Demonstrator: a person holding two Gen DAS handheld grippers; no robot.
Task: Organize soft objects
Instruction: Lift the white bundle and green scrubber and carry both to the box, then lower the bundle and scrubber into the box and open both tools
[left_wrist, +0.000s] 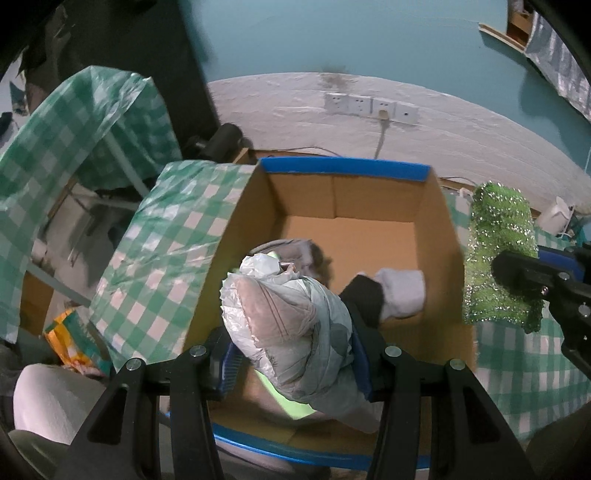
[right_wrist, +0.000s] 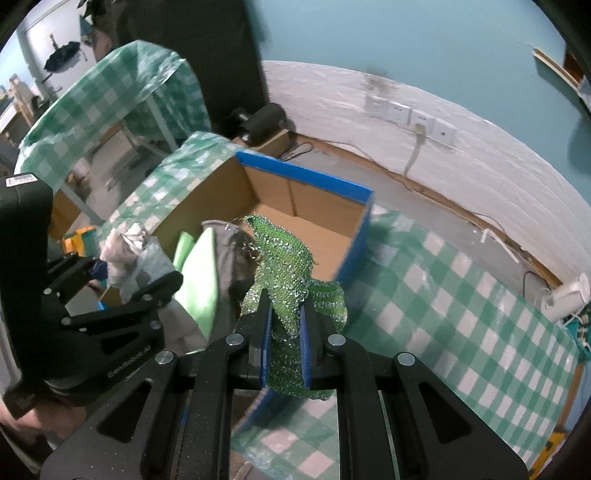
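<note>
Both grippers hung at the cardboard box (left_wrist: 436, 236), the landmark for everything else. Its rim was taped blue, and it stood on a table covered by a green-and-white checked cloth (right_wrist: 461, 295).

Directly above the near half of the box, the left gripper (left_wrist: 291, 328) had its blue-padded jaws partly spread and pressed against a wrapped bundle (left_wrist: 291, 317) — brownish fabric inside crinkled, translucent plastic. The bundle filled the gap between the pads and bulged out beyond the fingertips toward the far wall of the box.

Inside the box, on its brown floor, lay a dark sock (left_wrist: 365, 295) against the right-hand wall, with a pale sock (left_wrist: 402, 291) touching it on the same side. More soft things sat under the bundle at the near wall: a grey cloth (left_wrist: 291, 251) and something light green (left_wrist: 284, 402), both mostly hidden by the bundle.

Just outside the right-hand wall of the box, the right gripper (right_wrist: 284, 328) had its jaws drawn close together, pinching a sparkly green mesh cloth (right_wrist: 291, 266). In the right wrist view the mesh stood up from between the blue pads and draped forward, its upper part showing against the open box. In the left wrist view the same mesh (left_wrist: 498, 251) hung beside the box's right wall, over the checked cloth.

Behind the box, on the white lower part of the wall, sat a row of wall sockets (left_wrist: 369, 107) with one cable plugged in — the wall above them was teal.
</note>
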